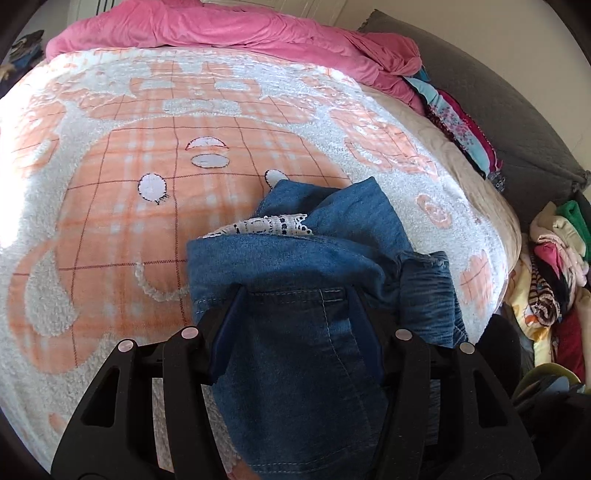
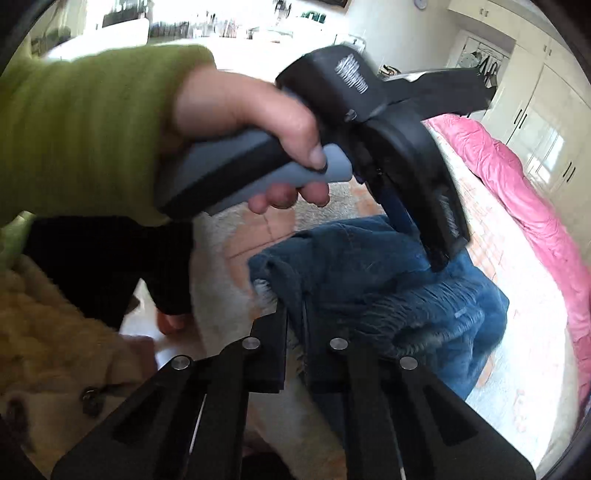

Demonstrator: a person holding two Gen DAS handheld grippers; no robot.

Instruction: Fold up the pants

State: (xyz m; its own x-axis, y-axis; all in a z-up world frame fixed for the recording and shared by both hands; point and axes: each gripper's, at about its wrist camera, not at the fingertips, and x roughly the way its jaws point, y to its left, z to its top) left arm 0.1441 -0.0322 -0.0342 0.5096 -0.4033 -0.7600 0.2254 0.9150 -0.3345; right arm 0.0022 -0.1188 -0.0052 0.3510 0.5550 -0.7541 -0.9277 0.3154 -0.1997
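A pair of blue denim pants (image 1: 317,258) is seen bunched on an orange and white blanket (image 1: 110,177) that covers the bed. In the left wrist view the left gripper (image 1: 295,295) is set over the near part of the pants: a thick fold of denim with a stitched seam fills the space between its 2 jaws, which stand partly apart and appear to be clamped on that fold. Just beyond the jaws a strip of white lace (image 1: 269,225) is tucked among the folds, and more crumpled denim lies ahead of the jaws and to their right. Far beyond the jaws a pink quilt (image 1: 221,29) is heaped along the bed's edge, and to their right clothes are stacked (image 1: 461,125), with a mixed pile of clothes (image 1: 557,258) lower down beside the bed.

In the right wrist view the right gripper (image 2: 295,314) is shown with its 2 jaws brought together on a frayed edge of the pants. Ahead of these jaws the rest of the denim is spread, and above it the left gripper's black body is held by a hand (image 2: 251,122) in a green sleeve (image 2: 81,125), its tip pressed into the pants. The picture is blurred around the denim.
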